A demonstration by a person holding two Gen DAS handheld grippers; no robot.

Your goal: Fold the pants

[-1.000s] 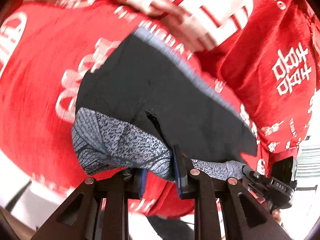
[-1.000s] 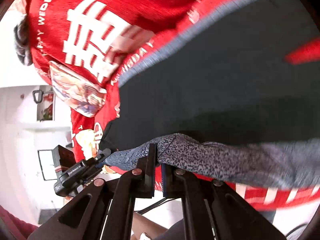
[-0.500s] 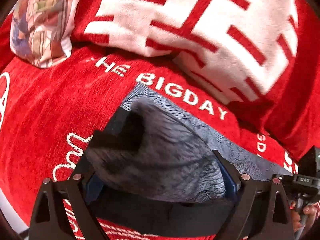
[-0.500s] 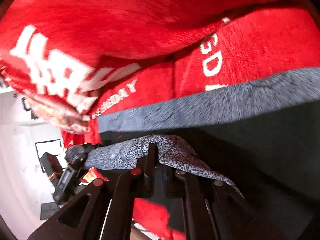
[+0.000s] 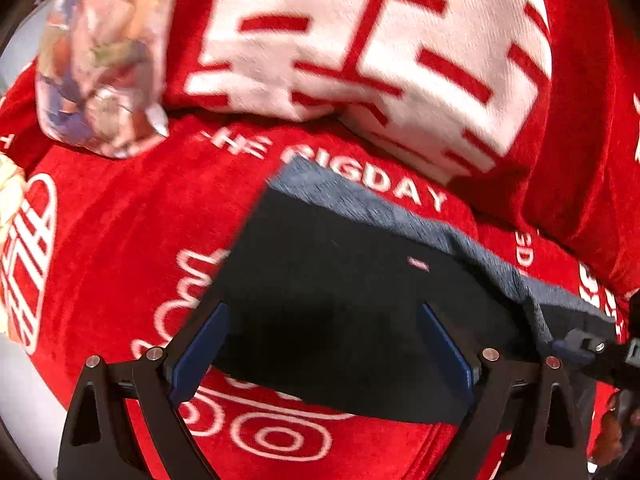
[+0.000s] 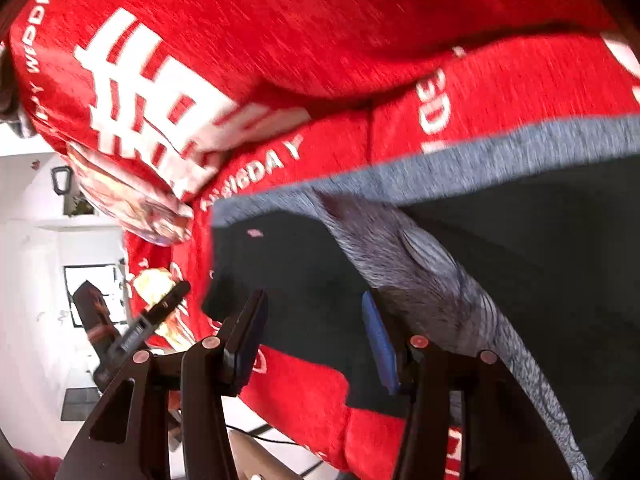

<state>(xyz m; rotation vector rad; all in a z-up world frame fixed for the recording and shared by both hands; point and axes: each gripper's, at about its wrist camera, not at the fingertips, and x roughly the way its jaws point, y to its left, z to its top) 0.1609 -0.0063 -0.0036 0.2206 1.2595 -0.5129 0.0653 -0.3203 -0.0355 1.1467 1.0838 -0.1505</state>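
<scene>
The dark pants [image 5: 344, 292] with a grey speckled waistband [image 5: 392, 216] lie folded on the red bedspread [image 5: 120, 216]. My left gripper [image 5: 320, 344] is open just above the dark cloth and holds nothing. In the right wrist view the pants [image 6: 304, 280] lie flat, and a grey speckled band [image 6: 420, 264] runs across them beside the right finger. My right gripper [image 6: 316, 336] is open over the pants' near edge and holds nothing. The right gripper's tip [image 5: 580, 346] shows at the left wrist view's right edge.
A red pillow with large white characters [image 5: 380, 48] lies behind the pants. A patterned pillow [image 5: 100, 60] lies at the back left. The bed's edge and a white room with a cable on the floor [image 6: 48, 280] show at the left of the right wrist view.
Both grippers carried the grey waistband end over onto the pants and let it go. The left opened first, then the right. The cloth now lies flat.
</scene>
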